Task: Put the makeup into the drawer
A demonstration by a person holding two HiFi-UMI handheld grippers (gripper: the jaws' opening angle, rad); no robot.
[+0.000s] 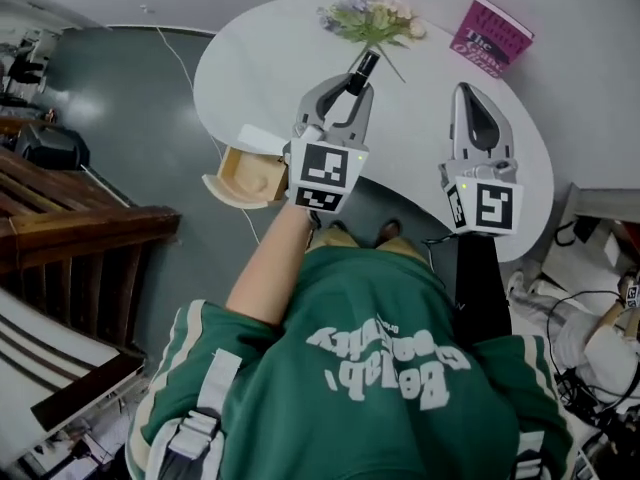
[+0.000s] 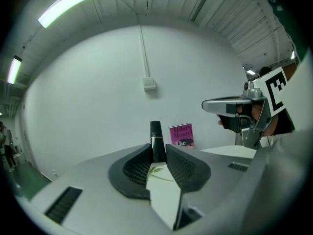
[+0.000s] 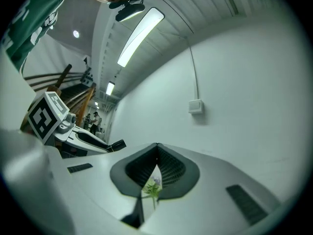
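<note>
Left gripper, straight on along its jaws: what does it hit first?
Probably the bunch of pale flowers on the white round table: the left gripper, shut on a black makeup tube, aims at it. Height is unclear; it may pass over to the white wall.

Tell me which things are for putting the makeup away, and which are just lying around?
For the job:
- black makeup tube, gripped by the left gripper
- open wooden drawer

Just lying about:
- flowers
- pink book
- right gripper, jaws together, holding nothing
</note>
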